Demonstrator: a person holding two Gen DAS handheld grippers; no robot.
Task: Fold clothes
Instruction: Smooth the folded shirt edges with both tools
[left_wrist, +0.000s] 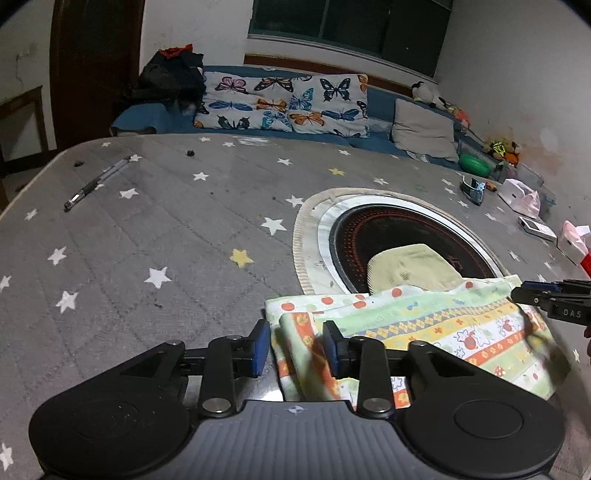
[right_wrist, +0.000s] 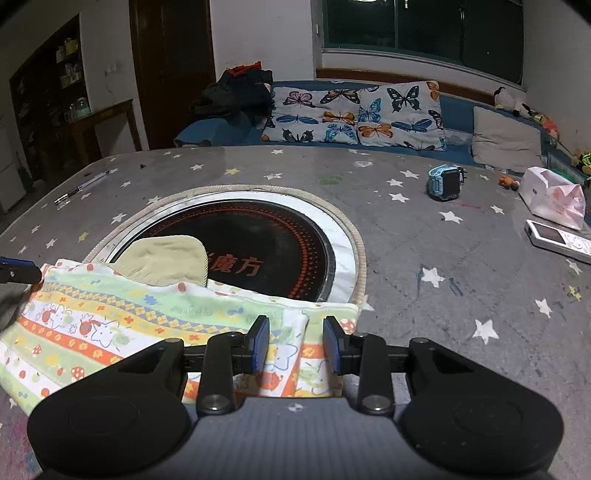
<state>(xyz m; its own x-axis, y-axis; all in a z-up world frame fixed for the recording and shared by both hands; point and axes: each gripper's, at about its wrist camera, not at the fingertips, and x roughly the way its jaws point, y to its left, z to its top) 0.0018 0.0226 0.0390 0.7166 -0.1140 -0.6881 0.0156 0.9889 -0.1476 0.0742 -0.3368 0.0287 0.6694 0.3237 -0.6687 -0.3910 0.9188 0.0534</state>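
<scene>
Two tongs are in view, one per hand, both over the near edge of the patterned cloth (left_wrist: 424, 325). Left tongs (left_wrist: 295, 349): jaws partly apart, a moderate gap. The cloth's left end lies in that gap, but the blue pads (left_wrist: 260, 347) stand clear of the fabric on both sides; no grip is evident. Right tongs (right_wrist: 295, 345): likewise partly apart, with the cloth's right end bunched between the jaws and daylight showing beside each pad (right_wrist: 334, 345); nothing is clamped.

Task item: the patterned cloth, striped with small animal and mushroom prints, lies folded lengthwise on the counter (left_wrist: 147, 240), which carries a grey star-printed cover. Its far edge overlaps the rim of the round cooktop (right_wrist: 258, 240) set into the counter. A beige garment (right_wrist: 170, 260) rests partly on the cooktop's black glass and is partly tucked under the cloth's far edge.

Other items on the counter: a pen (left_wrist: 98, 182) far left, a blue watch (right_wrist: 445, 182), a white remote (right_wrist: 557, 240) and a pink-white bag (right_wrist: 554, 197), contents not discernible.
</scene>
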